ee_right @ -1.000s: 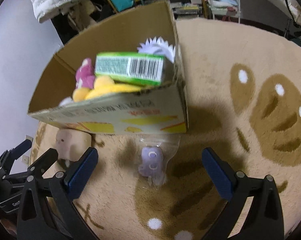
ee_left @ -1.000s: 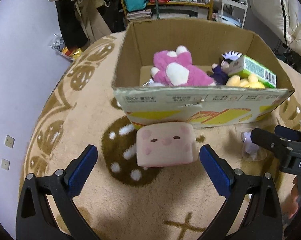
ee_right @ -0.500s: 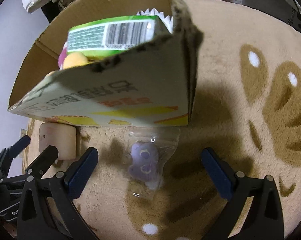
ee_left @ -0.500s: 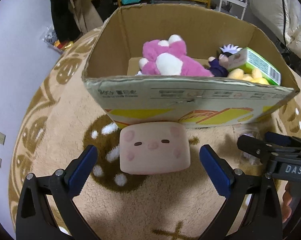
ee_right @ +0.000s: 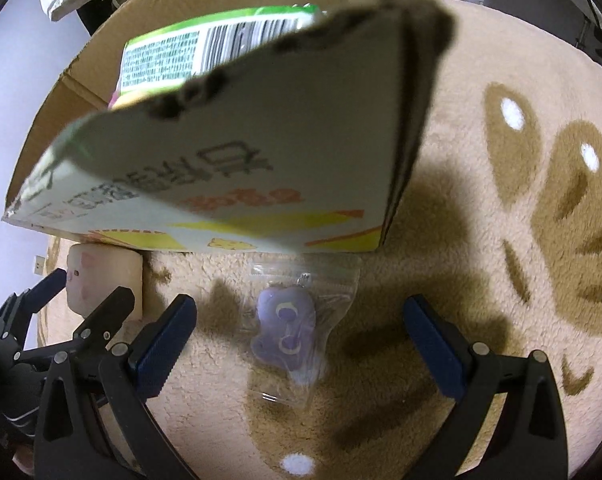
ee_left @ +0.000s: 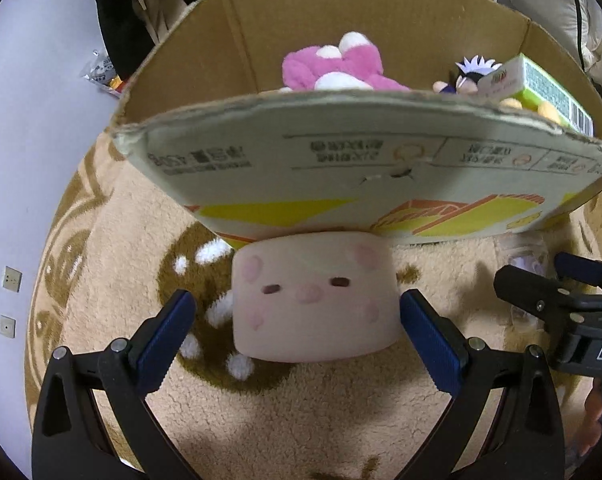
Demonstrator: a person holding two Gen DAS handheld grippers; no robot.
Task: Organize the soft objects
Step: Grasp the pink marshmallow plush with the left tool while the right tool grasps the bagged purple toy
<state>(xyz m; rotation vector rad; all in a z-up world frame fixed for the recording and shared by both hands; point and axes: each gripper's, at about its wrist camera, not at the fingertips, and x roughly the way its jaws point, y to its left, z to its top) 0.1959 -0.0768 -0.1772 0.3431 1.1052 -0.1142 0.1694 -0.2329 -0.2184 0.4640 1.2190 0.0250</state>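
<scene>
A beige round rug (ee_left: 341,420) with brown patterns covers the floor in both views. On it stands a big cardboard box (ee_left: 361,168), which fills the 12 o'clock half of the left wrist view. Only this view looks over the box wall: inside lie a pink plush toy (ee_left: 341,66), a small doll with white spiky hair (ee_left: 471,76) and a green carton (ee_left: 541,88) at 2 o'clock. The right wrist view shows the box (ee_right: 261,168) from its corner, and of its contents mainly the green carton (ee_right: 189,56).

The pale pink cube plush with a face (ee_left: 315,300) lies on the rug, touching the front wall of the box. The left gripper (ee_left: 297,332) is spread wide around it, one blue pad on each side; the pad at 3 o'clock is just beside the plush and I cannot tell if it touches. In the right wrist view this plush (ee_right: 105,280) appears at 9 o'clock with the left gripper (ee_right: 87,300) around it.

Only the right wrist view shows clearly the small purple plush in a clear bag (ee_right: 287,332), on the rug near the box corner. The right gripper (ee_right: 299,340) is released, its pads well apart from the bag on both sides.
</scene>
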